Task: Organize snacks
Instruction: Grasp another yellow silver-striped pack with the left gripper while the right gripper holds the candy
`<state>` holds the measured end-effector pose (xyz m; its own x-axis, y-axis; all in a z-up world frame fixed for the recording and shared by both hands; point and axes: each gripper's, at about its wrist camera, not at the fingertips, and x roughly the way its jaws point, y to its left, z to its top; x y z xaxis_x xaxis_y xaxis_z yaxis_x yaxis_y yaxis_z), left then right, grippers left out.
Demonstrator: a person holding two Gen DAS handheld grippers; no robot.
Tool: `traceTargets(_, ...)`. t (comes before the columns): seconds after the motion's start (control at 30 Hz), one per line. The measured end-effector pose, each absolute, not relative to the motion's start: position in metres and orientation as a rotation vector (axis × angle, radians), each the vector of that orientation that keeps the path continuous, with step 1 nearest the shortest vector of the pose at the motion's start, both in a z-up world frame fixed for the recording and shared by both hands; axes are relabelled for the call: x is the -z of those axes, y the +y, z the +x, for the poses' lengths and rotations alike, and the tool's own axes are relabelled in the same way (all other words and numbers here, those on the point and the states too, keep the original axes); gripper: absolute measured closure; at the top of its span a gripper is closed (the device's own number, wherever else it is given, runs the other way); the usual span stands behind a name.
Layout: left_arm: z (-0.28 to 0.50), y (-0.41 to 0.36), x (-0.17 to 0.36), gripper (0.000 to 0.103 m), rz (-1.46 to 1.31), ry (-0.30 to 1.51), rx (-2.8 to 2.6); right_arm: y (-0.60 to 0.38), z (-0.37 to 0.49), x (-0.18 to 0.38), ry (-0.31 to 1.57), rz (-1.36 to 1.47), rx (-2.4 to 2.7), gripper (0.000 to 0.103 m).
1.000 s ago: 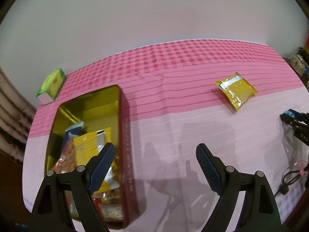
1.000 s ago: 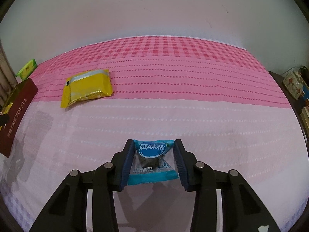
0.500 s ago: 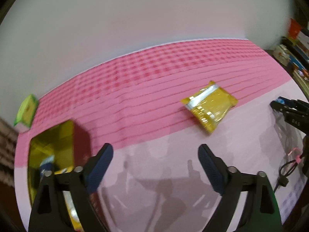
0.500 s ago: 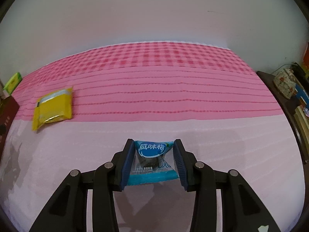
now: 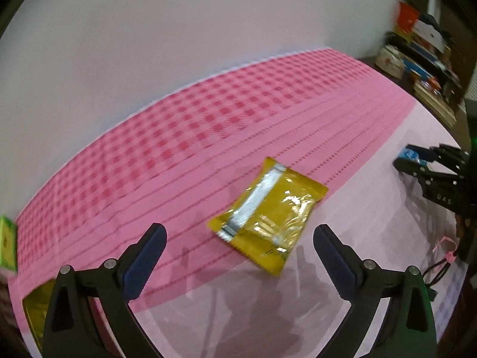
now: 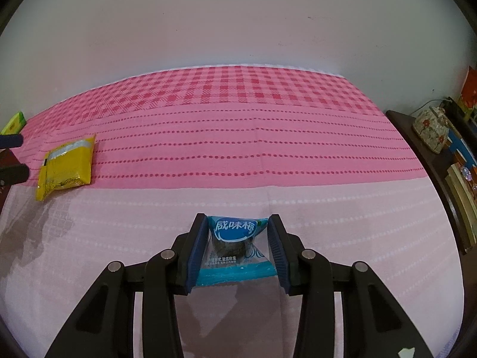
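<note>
Surface: we are working over a counter [image 6: 298, 149] covered by a pink cloth, checked at the far edge, dotted in the middle band and pale where our tongs are hovering.
Room: a plain white wall [image 6: 238, 24] is standing beyond the far edge; cluttered dark shelving [image 6: 447, 155] is sitting off to the right of the right tongs.
Left tongs [image 5: 238, 241]: we are holding them spread wide, with nothing between the blue pads.
Yellow packet [image 5: 268, 214]: it is lying flat on the cloth just ahead of the left tongs, between the lines of the two pads but not touching either; from the right tongs it is sitting far off to the left [image 6: 67, 167].
Right tongs [image 6: 237, 247]: we are clamping them on the blue plum packet [image 6: 235, 247], both pads pressing its sides.
Gold tin [image 5: 38, 313]: only a corner is showing, low and left of the left tongs.
Green box [image 5: 7, 241]: it is sitting at the far left edge of the cloth.
Change: we are seeing the left tongs swung rightward since a second ago; the tin, then filling the lower left, is almost out of view, and the yellow packet has come from far right to just ahead. The right tongs are still gripping the plum packet.
</note>
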<state>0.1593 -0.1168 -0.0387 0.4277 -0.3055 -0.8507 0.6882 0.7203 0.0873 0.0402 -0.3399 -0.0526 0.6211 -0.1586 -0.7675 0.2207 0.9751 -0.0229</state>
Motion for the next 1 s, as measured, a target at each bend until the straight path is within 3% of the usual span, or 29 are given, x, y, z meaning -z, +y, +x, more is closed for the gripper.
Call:
traceTargets(0.87, 0.190, -0.159, 0.090, 0.005, 0.456, 1.036, 0.660, -0.341, 0.040, 0.053, 0.874, 0.079, 0.216, 0.064)
traceTargets(1.0, 0.189, -0.155, 0.090, 0.014, 0.406, 1.048, 0.657, -0.341, 0.040, 0.052, 0.874, 0.080, 0.216, 0.064)
